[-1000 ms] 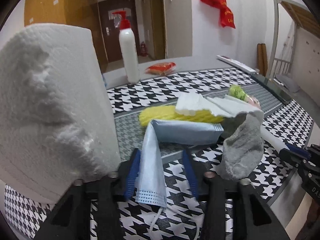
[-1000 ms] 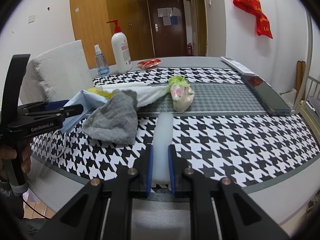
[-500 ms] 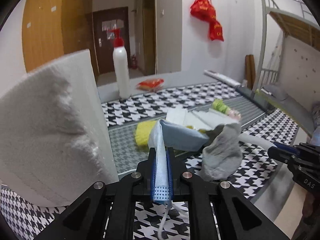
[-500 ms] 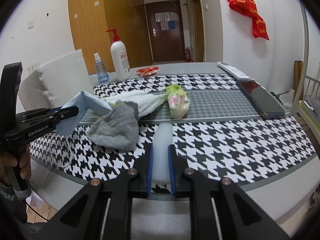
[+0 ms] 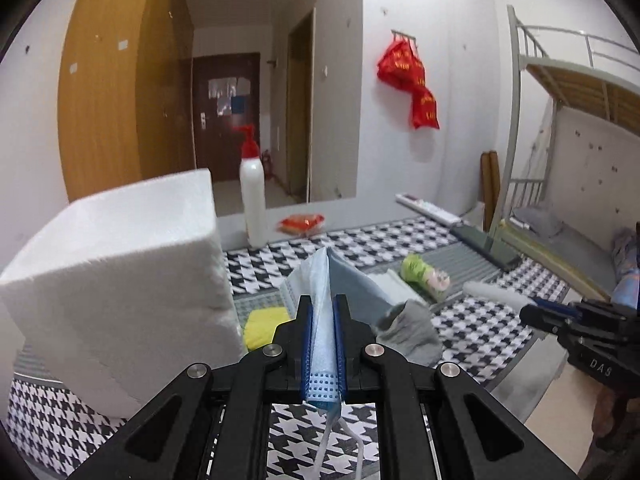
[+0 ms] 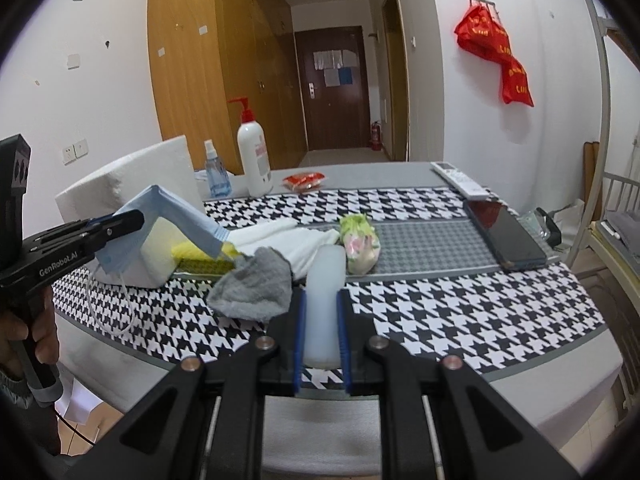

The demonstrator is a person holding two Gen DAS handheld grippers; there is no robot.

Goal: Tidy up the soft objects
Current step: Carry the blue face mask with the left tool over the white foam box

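Here the left gripper [image 5: 323,332] has its fingers clamped on a blue face mask [image 6: 176,212] lifted off the counter [image 6: 460,320]; the right gripper [image 6: 322,334] pinches a white soft bar [image 6: 325,280]. A grey sock [image 6: 254,288] lies just ahead, paper roll [image 5: 116,296] crowding the left. Counter to the right lies open.
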